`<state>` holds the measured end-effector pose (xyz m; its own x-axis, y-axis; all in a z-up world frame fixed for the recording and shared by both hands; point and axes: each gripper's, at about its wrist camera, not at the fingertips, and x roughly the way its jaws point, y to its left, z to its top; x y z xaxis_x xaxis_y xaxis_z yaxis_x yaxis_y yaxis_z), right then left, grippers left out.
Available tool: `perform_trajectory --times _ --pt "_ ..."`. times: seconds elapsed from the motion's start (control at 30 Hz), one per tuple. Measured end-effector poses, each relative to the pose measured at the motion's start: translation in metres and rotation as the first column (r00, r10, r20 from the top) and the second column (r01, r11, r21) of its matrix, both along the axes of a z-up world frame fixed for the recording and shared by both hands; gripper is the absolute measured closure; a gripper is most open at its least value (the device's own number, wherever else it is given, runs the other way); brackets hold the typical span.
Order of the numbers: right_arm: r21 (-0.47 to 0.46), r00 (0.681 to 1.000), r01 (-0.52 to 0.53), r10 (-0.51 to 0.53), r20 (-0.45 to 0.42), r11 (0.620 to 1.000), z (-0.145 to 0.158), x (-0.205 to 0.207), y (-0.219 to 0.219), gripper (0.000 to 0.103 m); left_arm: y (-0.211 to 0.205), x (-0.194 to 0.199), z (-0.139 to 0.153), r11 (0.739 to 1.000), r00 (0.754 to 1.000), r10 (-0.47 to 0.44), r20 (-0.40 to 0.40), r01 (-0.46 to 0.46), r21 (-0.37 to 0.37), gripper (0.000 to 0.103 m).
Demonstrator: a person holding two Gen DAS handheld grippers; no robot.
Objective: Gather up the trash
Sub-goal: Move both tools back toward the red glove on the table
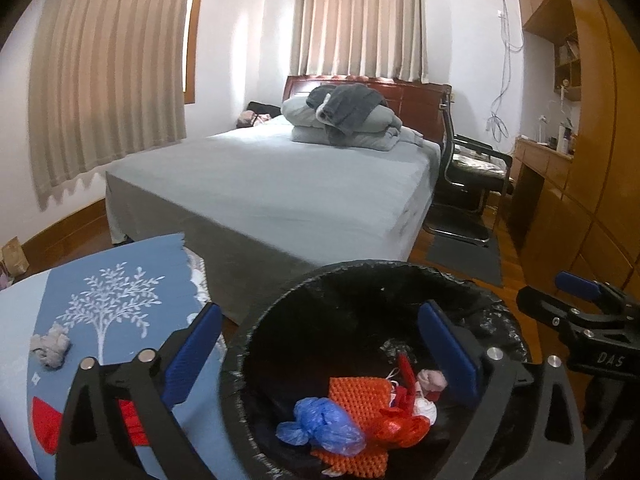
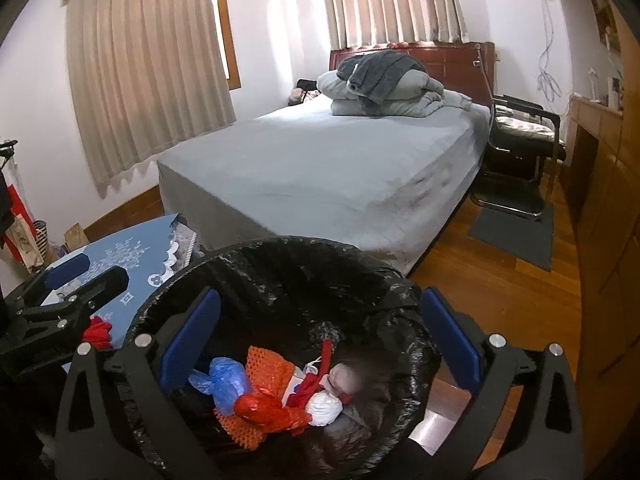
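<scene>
Tissue wad [image 1: 51, 345], lower left, looks light and crushable: pinch its middle; left gripper [image 1: 320, 360] and right gripper [image 2: 320, 344] hang spread wide, grasping nothing.

Bin [image 1: 256, 344] lined with black bag, round, upright, mouth open, standing just beside table edge. Inside, at bottom: blue plastic bag [image 1: 320, 428], crumpled and knotted; orange foam net [image 1: 358, 394], flat, partly beneath blue bag; red crinkled wrapper [image 1: 404, 426] touching net on right; white wad [image 1: 424, 404] and pale pink wad [image 1: 432, 380] at right of heap, red strip [image 1: 407, 372] leaning upright between them. On table with blue cloth: grey crumpled tissue [image 1: 50, 346], lying alone near left edge, well apart from bin; red scrap [image 1: 46, 424] nearer, partly hidden.
</scene>
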<state>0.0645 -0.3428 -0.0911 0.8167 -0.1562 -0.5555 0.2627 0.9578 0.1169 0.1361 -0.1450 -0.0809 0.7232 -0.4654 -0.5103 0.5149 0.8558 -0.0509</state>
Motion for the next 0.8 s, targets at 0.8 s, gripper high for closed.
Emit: perform_trajectory --times 0.8 --pt "0.020 0.967 -0.255 0.255 0.003 0.967 0.012 0.046 0.120 0.006 0.141 -0.007 0.008 0.959 0.958 0.282 0.050 -0.283 0.029 0.006"
